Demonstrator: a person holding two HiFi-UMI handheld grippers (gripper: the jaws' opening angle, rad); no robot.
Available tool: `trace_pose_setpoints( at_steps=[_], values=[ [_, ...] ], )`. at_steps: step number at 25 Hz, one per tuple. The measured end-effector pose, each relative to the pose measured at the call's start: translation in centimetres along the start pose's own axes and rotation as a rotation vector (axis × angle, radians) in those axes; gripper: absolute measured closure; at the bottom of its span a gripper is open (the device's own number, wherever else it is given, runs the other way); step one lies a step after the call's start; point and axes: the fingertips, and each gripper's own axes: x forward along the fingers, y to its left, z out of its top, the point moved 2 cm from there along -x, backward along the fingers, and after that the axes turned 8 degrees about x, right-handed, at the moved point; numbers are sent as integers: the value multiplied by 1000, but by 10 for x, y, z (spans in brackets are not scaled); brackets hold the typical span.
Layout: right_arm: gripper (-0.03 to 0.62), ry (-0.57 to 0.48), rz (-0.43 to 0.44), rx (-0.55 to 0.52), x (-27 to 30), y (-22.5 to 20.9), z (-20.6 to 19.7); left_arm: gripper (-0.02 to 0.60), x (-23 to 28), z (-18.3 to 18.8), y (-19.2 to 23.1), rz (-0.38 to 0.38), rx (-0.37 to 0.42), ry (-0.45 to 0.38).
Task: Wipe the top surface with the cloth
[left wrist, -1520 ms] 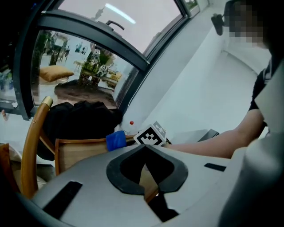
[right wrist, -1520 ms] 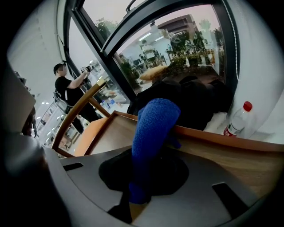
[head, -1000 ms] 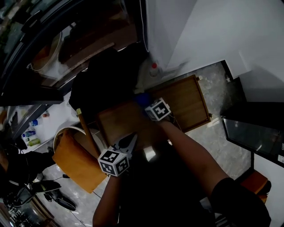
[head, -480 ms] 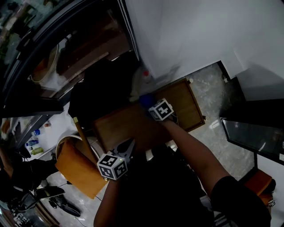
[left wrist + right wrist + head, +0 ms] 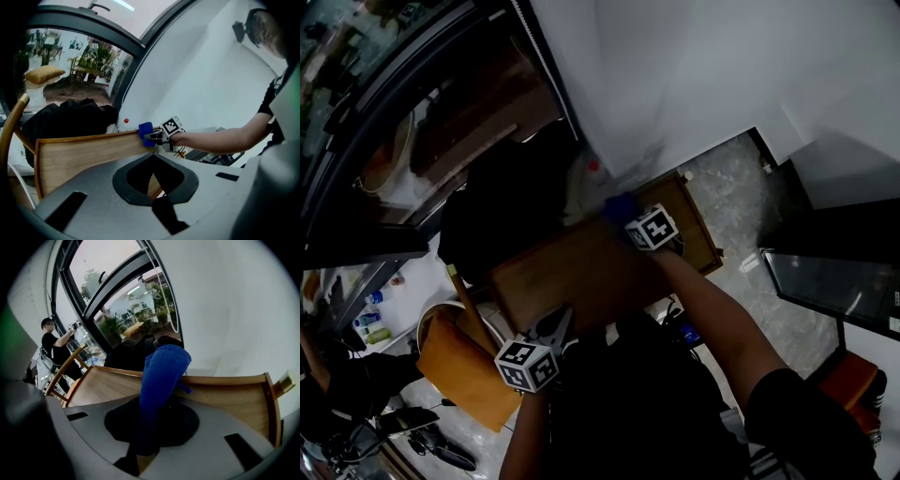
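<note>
The cloth (image 5: 159, 380) is a deep blue, nubbly terry fabric, bunched into a thick upright fold and pinched between the jaws of the right gripper (image 5: 149, 439), which close tight on its lower end. From the head view the cloth (image 5: 621, 206) sits over the far right part of the wooden tabletop (image 5: 581, 267), just ahead of the right gripper (image 5: 634, 217) and close to the wall. In the left gripper view it lies against the top's far edge, though actual contact is hard to judge. The tabletop (image 5: 225, 394) is smooth, warm-brown wood with a fine straight grain and a raised lip along its rim. Nearest the person, the left gripper (image 5: 555, 323) hangs at the near left edge of the top with its jaws pressed together and nothing between them; only a sliver of wood shows beyond them. Left of it stands a chair (image 5: 459, 361) with a tan seat and a curved wooden rail. A slumped heap of black fabric, perhaps a bag (image 5: 502, 211), covers the far left end of the top. Beside the heap stands a pale bottle with a red cap (image 5: 592, 169). Behind rises a plain white wall (image 5: 694, 75), and to its left a dark-framed window (image 5: 112, 282) with a beaded cord (image 5: 165, 287). Beyond the chair, a person in a black shirt (image 5: 52, 345) stands at far left.
</note>
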Motion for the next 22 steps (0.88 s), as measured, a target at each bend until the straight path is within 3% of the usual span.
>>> trace_pose_setpoints(
  at_steps=[13, 22],
  values=[
    [522, -23, -140, 46, -43, -91, 12, 572, -3, -6, -2, 8, -32, 2],
    [522, -35, -230, 146, -55, -111, 12, 572, -12, -12, -1, 17, -41, 2]
  ],
)
